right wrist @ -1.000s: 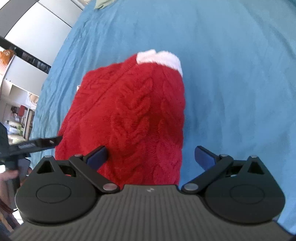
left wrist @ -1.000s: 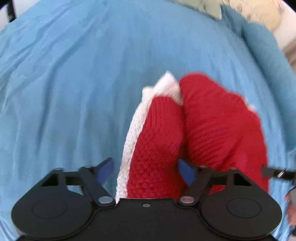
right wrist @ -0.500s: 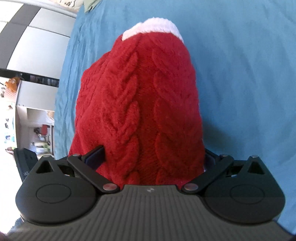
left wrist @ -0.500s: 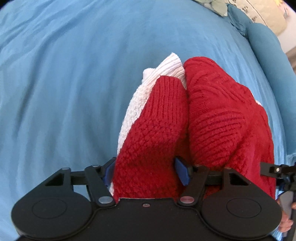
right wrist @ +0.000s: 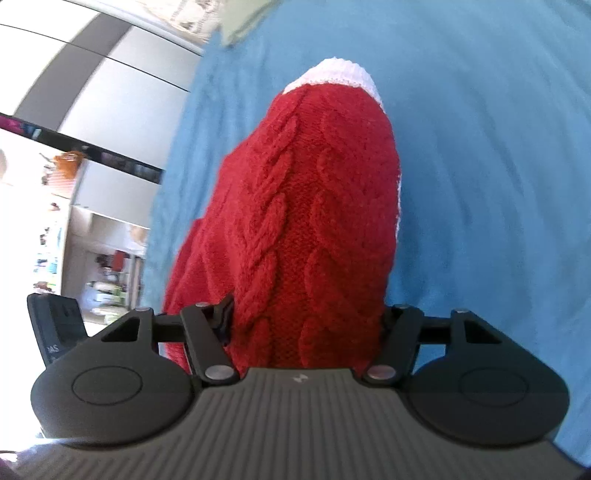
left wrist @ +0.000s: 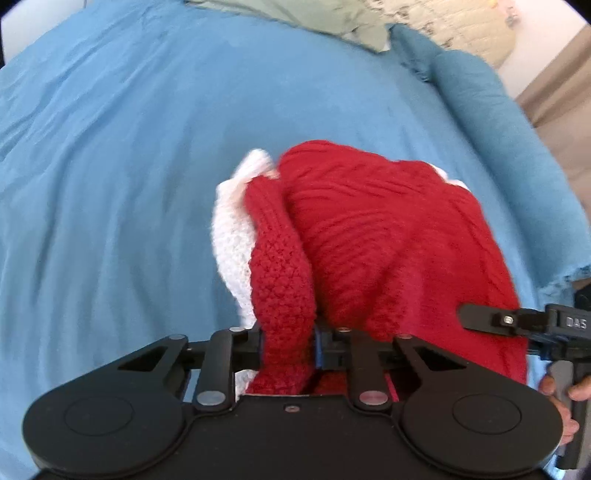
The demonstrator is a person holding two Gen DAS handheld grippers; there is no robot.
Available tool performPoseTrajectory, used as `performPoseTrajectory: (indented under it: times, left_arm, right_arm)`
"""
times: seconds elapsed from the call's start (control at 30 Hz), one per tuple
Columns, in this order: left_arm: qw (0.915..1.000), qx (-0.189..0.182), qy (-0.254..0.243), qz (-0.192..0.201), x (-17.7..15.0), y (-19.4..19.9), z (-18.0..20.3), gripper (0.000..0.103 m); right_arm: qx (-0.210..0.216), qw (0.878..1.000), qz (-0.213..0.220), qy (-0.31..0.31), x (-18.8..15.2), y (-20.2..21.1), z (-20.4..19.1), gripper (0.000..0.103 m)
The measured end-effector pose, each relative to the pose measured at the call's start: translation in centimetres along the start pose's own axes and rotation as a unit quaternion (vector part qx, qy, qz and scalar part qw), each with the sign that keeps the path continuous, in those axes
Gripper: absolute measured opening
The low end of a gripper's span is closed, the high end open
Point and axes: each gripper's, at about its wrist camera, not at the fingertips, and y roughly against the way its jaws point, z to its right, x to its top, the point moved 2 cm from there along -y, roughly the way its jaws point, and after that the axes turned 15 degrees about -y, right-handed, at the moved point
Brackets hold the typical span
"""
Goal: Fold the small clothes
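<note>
**Desk:** So, what's the shot?

**Photographer:** Two handheld claws lift a small red cable-knit sweater (left wrist: 399,240) over a bed spread with a blue sheet (left wrist: 110,184). From the left wrist view, the left claw (left wrist: 288,343) is clamped narrow on a ribbed red fold beside the white trim (left wrist: 231,236). From the right wrist view, the right claw (right wrist: 306,332) is closed around a thick bunch of the knit (right wrist: 310,221); its jaws stand wider because of the bulk between them.

**Desk:** Where does the garment lie relative to them?

**Photographer:** It runs straight away from both claws, long axis pointing forward along the fingers, white-edged end farthest off. The right claw (left wrist: 517,323) shows at the edge of the left view, just beside the sweater's right flank, so the two grips sit near each other on the same near end.

**Desk:** And the next move?

**Photographer:** My read: the far, white-trimmed end has to meet the sheet first, then both claws carry the near end forward over it. Neither hand is clearly nearer; they must travel together or the fold skews. Pillows (left wrist: 332,22) lie well beyond, at the head of the bed.
</note>
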Motion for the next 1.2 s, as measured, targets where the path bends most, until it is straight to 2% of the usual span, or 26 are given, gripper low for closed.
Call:
performPoseTrajectory:
  times: [0.07,0.13,0.27,0.47,0.6,0.7,0.77,0.87,0.9,0.97,1.03,1.1,1.13,1.2]
  left_arm:
    - [0.9997,-0.020,-0.001,0.010,-0.2,1.4,1.3,0.022]
    - [0.9997,-0.012,-0.015,0.012,-0.8,2.6,2.8,0.021]
    - [0.9986,-0.048,0.018,0.006,-3.0,3.8,4.3,0.022]
    - [0.9965,-0.081,0.005,-0.019,-7.4,6.1,10.8,0.021]
    - [0.9943,-0.088,-0.004,-0.060,-10.5,4.6,13.9,0.022]
    - [0.9952,-0.050,-0.034,-0.077,-11.4,2.4,14.9,0.026]
    - [0.9963,-0.024,-0.039,-0.073,-11.8,2.0,14.8,0.030]
    - [0.9967,-0.001,-0.044,-0.068,-12.0,1.8,14.6,0.036]
    - [0.9964,0.006,-0.047,-0.071,-11.9,1.3,15.6,0.039]
    - [0.9959,0.020,-0.048,-0.074,-11.7,1.3,16.4,0.048]
    - [0.9952,0.045,-0.056,-0.066,-11.0,2.3,17.1,0.075]
    - [0.9929,0.081,-0.074,-0.048,-9.9,3.5,18.4,0.095]
    - [0.9906,0.100,-0.086,-0.035,-9.4,4.7,19.0,0.097]
    - [0.9874,0.116,-0.105,-0.023,-8.6,6.7,20.2,0.097]
  right_arm:
    - [0.014,1.000,-0.003,0.008,-0.4,1.2,-0.8,0.078]
    - [0.020,1.000,-0.004,0.017,-0.9,2.6,-1.4,0.078]
    - [0.007,1.000,-0.008,0.014,-2.0,6.0,-1.1,0.077]
    - [-0.016,0.999,-0.028,-0.012,-4.8,13.5,2.6,0.077]
    - [-0.051,0.997,-0.045,-0.040,-6.4,17.2,7.7,0.077]
    - [-0.080,0.995,-0.042,-0.044,-7.0,17.3,12.1,0.078]
    - [-0.080,0.995,-0.039,-0.053,-7.0,16.9,14.3,0.081]
    - [-0.074,0.996,-0.031,-0.038,-7.0,16.7,14.3,0.087]
    - [-0.079,0.996,-0.031,-0.032,-7.2,16.5,13.9,0.091]
    - [-0.096,0.995,-0.028,-0.017,-7.5,16.5,12.9,0.096]
    - [-0.119,0.993,-0.026,-0.002,-7.8,16.9,12.2,0.099]
    - [-0.140,0.990,-0.023,0.008,-7.7,17.6,11.2,0.099]
    - [-0.147,0.989,-0.017,0.018,-7.9,18.5,10.6,0.099]
    - [-0.159,0.987,0.005,0.039,-8.6,20.0,9.0,0.102]
